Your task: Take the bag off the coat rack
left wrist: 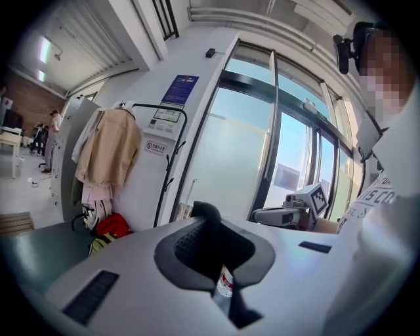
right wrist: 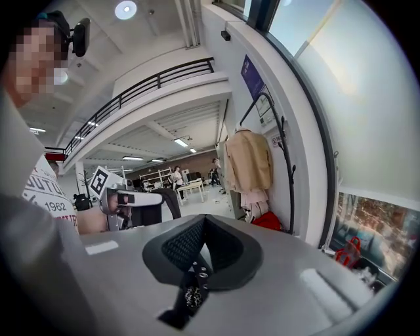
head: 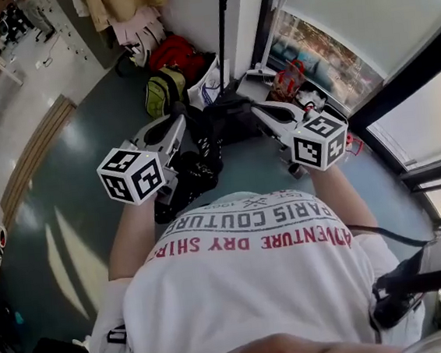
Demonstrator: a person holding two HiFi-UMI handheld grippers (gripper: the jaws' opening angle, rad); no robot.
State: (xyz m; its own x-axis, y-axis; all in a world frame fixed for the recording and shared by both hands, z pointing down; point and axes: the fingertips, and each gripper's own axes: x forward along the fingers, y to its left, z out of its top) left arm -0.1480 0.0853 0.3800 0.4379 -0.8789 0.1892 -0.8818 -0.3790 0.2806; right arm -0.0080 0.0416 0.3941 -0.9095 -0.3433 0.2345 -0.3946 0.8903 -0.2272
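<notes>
Left claw (head: pixel 177 121), right claw (head: pixel 259 110), bag (head: pixel 199 157) vertical between

Head view down — gripper views share coat rack (left wrist: pixel 166 178).

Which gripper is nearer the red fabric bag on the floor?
Left. The red fabric bag lies ahead of the left gripper; the right gripper sits aside, toward the window.

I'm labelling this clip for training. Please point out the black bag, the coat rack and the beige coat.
black bag (head: pixel 203 158): head view, on its dark body.
coat rack (left wrist: pixel 169 172): left gripper view, on its black upright tube.
beige coat (left wrist: pixel 108 147): left gripper view, on the middle of the hanging cloth.
</notes>
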